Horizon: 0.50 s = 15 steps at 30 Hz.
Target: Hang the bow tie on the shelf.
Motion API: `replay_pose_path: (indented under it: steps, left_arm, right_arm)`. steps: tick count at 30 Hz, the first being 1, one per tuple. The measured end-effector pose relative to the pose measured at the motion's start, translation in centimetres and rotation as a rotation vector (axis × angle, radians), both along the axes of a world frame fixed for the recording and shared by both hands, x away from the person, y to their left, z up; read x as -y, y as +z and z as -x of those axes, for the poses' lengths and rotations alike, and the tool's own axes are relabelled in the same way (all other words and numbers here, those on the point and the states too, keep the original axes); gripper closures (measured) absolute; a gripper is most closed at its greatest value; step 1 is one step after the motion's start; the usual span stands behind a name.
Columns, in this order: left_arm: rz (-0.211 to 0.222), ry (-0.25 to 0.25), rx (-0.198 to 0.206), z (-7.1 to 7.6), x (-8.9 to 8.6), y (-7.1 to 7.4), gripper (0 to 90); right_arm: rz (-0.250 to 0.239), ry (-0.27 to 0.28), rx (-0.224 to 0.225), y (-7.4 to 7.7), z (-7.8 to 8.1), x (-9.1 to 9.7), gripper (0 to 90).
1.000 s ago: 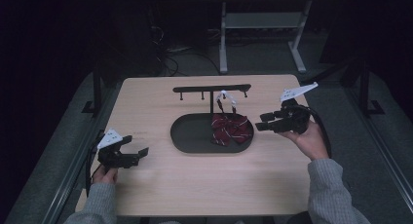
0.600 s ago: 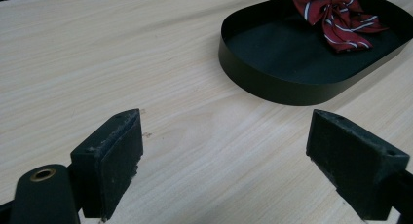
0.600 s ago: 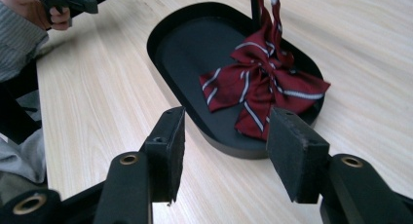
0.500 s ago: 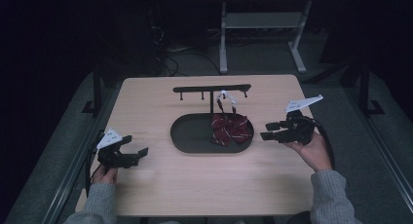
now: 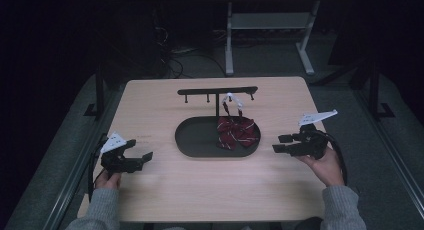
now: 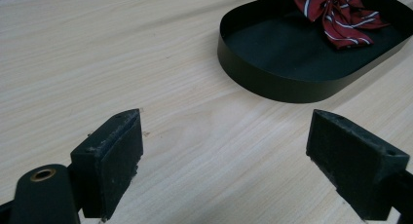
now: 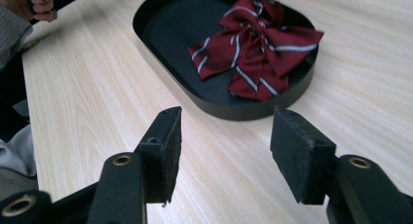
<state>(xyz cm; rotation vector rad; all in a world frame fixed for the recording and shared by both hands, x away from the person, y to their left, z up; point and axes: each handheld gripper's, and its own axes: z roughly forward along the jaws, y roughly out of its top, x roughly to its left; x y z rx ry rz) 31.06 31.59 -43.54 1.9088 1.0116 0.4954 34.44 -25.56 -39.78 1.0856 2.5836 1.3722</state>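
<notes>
Two grippers sit at your end of the table (image 5: 165,190), both with jaws parted and nothing between the pads. Your left gripper (image 5: 141,158) rests well left of the tray (image 5: 200,150). Your right gripper (image 5: 280,144) is just right of the tray, aimed at it, and its jaws have just been opening wider.

Past the jaws, the bow tie (image 5: 237,132) lies in the right half of the tray. Its white loop (image 5: 234,100) runs up to a peg on the black rack (image 5: 217,91) that rises from the tray's far side; whether the loop sits fully on that peg you cannot tell from here.

Risks, as I judge them:
- Your right pads may hit the tray wall before they reach the cloth, since the bow tie lies low behind the rim. That would shove the tray.
- Soft folds may let you pinch one thin layer, which slips out.
- Pulling the bow tie while the loop is hooked could tip the rack or drag the tray.
- Your left gripper is too far from the tray to steady it.
</notes>
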Motion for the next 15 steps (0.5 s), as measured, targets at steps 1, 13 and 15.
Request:
replay_pose_path:
  steps: [1,13,15]
  left_arm:
    - [0.000,0.001,0.001,0.0,0.0,0.0,13.0]
    - [-0.005,-0.005,0.002,0.0,0.0,0.0,13.0]
    - [-0.005,-0.004,0.002,0.0,0.0,0.0,13.0]
  right_arm:
    - [0.005,0.000,0.000,-0.1,0.0,0.1,44.2]
    - [0.001,-0.019,-0.013,-1.6,1.0,0.9,43.7]
    - [-0.005,-0.024,-0.013,-1.9,1.3,1.1,43.7]
